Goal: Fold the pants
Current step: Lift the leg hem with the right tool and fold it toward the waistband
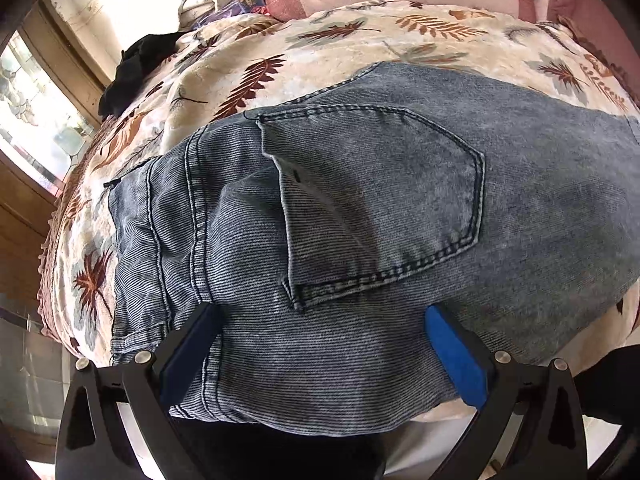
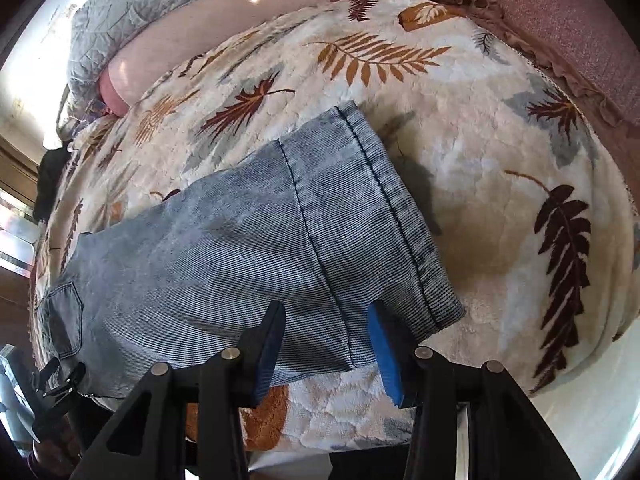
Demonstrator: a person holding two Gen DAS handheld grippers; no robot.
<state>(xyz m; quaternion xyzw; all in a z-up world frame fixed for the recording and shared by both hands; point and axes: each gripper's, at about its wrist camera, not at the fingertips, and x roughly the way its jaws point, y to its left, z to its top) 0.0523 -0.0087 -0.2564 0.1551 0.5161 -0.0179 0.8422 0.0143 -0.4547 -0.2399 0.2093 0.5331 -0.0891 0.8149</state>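
Jeans (image 1: 360, 216) lie flat across the bed (image 2: 500, 208). Our left gripper (image 1: 320, 344) spreads wide over the waist, the right gripper (image 2: 326, 344) open near the hems, seemingly not yet pinching. Denim is heavy, limp; we'd grip stitched edges.

Left gripper (image 1: 322, 344) over jeans (image 1: 360, 240), blue pads (image 1: 456, 356) wide apart, denim between them. Back pocket (image 1: 380, 200) just beyond. Jeans lie on leaf-print blanket (image 1: 320, 48). Black cloth (image 1: 136, 68) far left.

both wrist views steeply downward, close, sharing jeans (image 1: 360, 220) on blanket (image 2: 500, 200)
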